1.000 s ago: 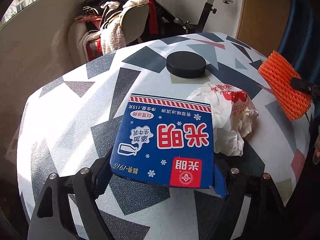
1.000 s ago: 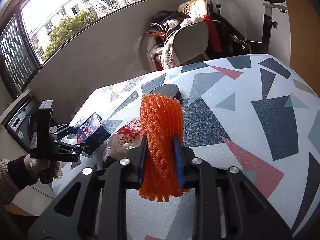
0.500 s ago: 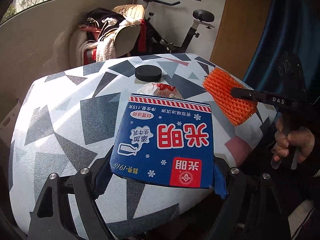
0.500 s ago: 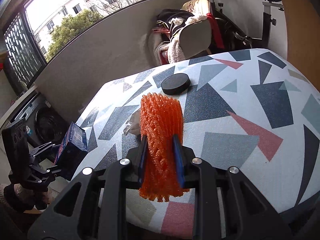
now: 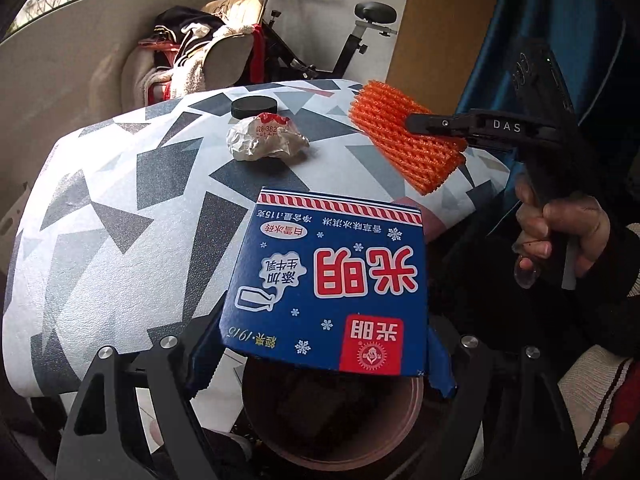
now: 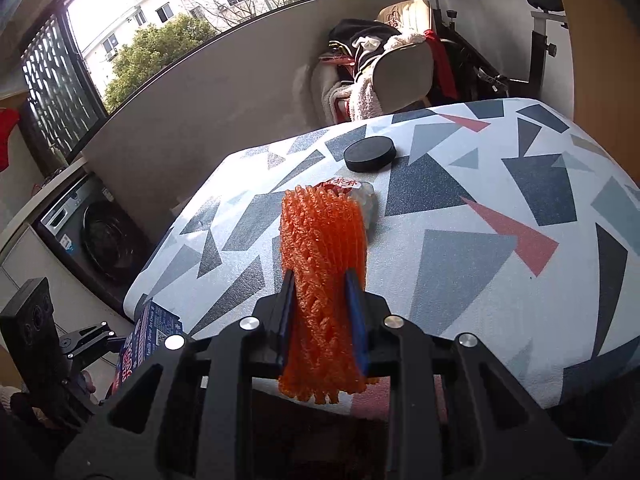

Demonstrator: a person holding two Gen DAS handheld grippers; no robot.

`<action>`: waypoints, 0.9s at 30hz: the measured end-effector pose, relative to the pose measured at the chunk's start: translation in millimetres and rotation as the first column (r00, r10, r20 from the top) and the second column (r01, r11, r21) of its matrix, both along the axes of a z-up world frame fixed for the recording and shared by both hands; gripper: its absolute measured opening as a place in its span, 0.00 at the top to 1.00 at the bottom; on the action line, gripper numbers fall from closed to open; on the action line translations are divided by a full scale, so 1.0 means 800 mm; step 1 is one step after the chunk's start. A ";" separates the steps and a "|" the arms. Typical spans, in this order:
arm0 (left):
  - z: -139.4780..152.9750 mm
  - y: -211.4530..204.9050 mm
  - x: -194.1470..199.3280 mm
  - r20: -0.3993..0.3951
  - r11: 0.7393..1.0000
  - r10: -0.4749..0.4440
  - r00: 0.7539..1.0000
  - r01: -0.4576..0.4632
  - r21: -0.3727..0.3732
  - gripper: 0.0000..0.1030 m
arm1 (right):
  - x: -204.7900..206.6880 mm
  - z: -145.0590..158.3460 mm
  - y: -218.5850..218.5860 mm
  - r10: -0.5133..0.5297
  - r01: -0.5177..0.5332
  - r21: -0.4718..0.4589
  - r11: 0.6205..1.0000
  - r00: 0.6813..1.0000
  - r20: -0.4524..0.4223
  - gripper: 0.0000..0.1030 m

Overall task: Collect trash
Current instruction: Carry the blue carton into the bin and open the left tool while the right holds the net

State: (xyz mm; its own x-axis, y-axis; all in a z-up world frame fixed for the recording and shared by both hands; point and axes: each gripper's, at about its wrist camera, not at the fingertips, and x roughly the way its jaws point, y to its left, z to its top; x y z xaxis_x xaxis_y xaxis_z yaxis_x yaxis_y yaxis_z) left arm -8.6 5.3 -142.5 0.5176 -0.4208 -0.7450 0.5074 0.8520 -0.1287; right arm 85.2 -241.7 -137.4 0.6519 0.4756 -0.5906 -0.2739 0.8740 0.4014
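Observation:
My left gripper (image 5: 320,354) is shut on a blue milk carton (image 5: 332,284) and holds it off the table's near edge, right above a round pinkish bin (image 5: 332,420) on the floor. My right gripper (image 6: 322,312) is shut on an orange foam net (image 6: 324,264) and holds it over the table's front edge; the net also shows in the left wrist view (image 5: 404,136). A crumpled white paper wrapper (image 5: 264,138) and a black round lid (image 5: 254,107) lie on the table. The carton also shows low in the right wrist view (image 6: 144,340).
The table (image 6: 460,220) has a white cloth with grey and pink triangles. Behind it stand a chair piled with clothes (image 6: 384,60) and an exercise bike (image 5: 320,44). A washing machine (image 6: 92,232) stands at the left.
Both grippers have pulled back from the table. The left one has carried the carton past the table's edge to above the bin. The orange net has come back toward the table's front edge.

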 end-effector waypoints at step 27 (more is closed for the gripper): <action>-0.005 -0.004 -0.020 0.058 0.999 0.028 0.998 -0.030 0.034 0.08 | -0.029 -0.016 0.002 0.027 -0.027 -0.021 0.999 0.999 -0.023 0.73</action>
